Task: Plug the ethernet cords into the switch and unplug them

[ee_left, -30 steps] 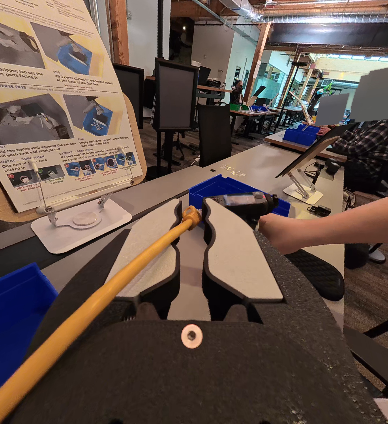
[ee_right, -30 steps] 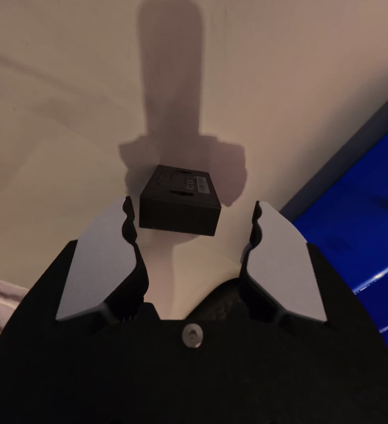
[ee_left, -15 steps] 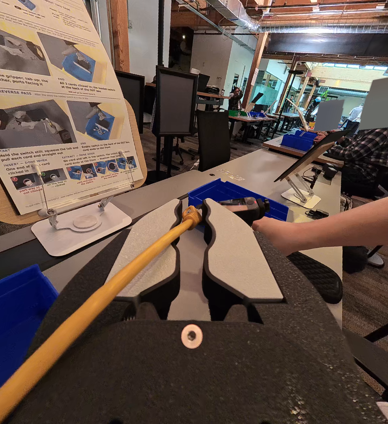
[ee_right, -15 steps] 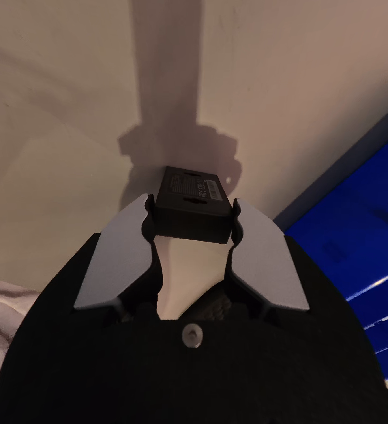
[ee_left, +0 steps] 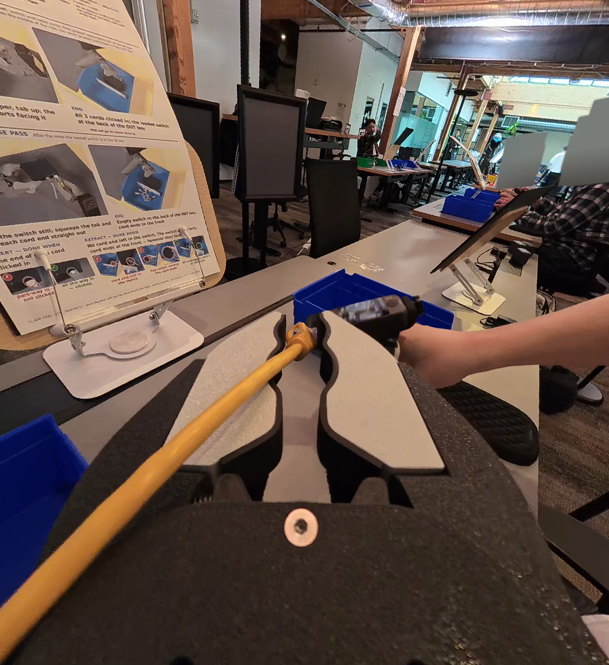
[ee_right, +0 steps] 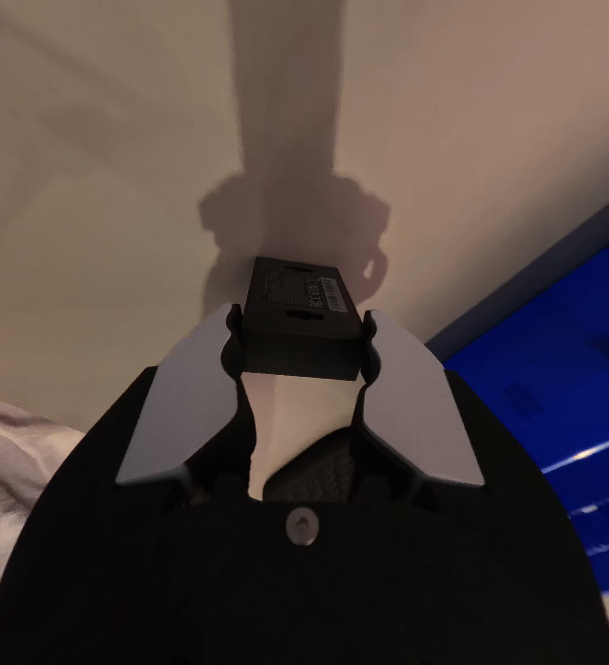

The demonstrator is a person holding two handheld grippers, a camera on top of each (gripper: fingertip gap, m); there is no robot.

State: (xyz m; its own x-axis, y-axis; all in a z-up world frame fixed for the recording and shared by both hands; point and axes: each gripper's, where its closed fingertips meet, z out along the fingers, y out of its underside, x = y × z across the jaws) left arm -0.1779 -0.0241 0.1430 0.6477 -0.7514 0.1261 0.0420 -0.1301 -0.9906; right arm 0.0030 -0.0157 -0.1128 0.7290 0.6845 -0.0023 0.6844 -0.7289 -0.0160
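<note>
Right wrist view: right gripper (ee_right: 300,342) clamps the switch (ee_right: 301,316) by its end walls over the table (ee_right: 116,144), rigid, light, likely slick; left gripper (ee_left: 301,336) pinches the stiff yellow cord (ee_left: 187,424) at its plug boot (ee_left: 300,340)

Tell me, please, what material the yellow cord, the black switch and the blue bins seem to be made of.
Yellow cord: likely rubbery plastic jacket, smooth and matte; its boot at the end looks moulded.
Black switch: probably hard plastic or painted metal; matte, sharp edges and moulded slots.
Blue bins: apparently rigid plastic, slightly glossy, with thin straight walls.
</note>
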